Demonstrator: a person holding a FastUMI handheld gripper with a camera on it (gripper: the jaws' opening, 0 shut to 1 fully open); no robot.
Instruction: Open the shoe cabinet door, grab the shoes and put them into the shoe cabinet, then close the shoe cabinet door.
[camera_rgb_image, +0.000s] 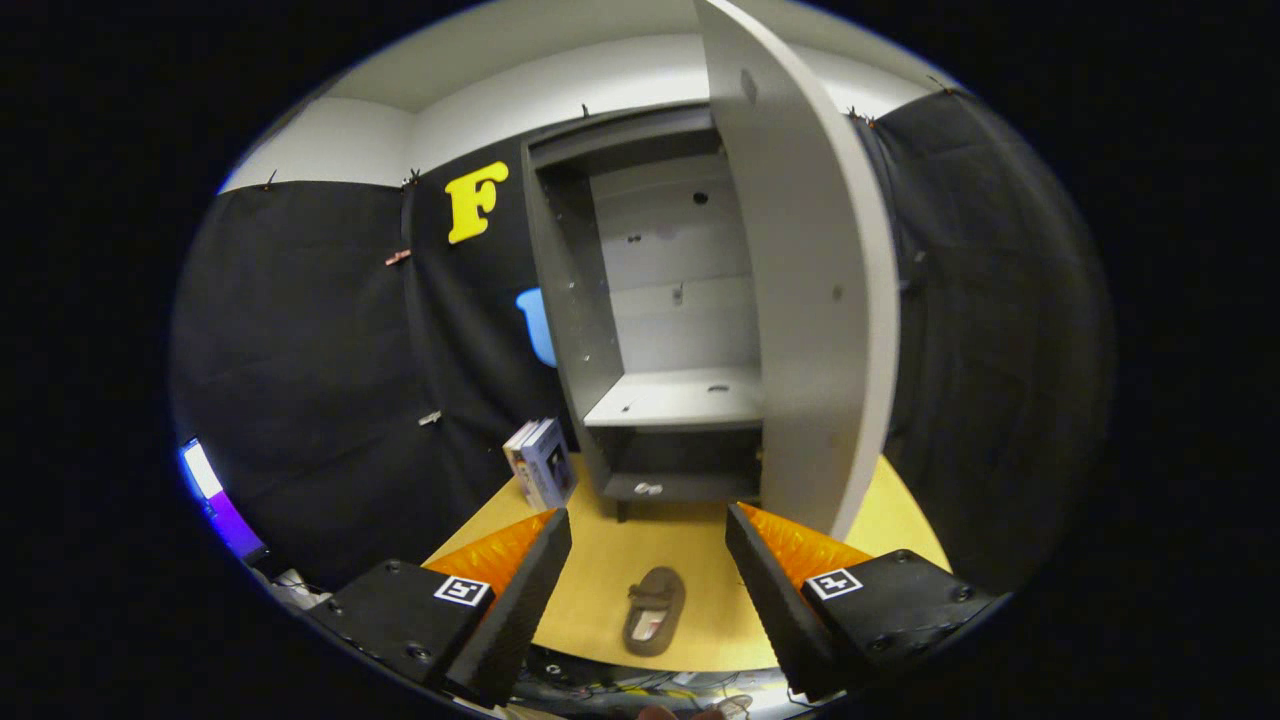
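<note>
Door (810, 300) of the shoe cabinet (660, 300) stands open. My gripper (648, 545) hangs above the table (600, 560), fingers spread wide, holding nothing, aimed level at the cabinet. The shoe (655, 610), apparently one slipper, lies near the table's front edge between my fingers. I lower straight down, straddle its sides, then close.

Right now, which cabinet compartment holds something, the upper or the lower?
The lower compartment: a small pale object lies on its floor. The open gripper is well short.
</note>
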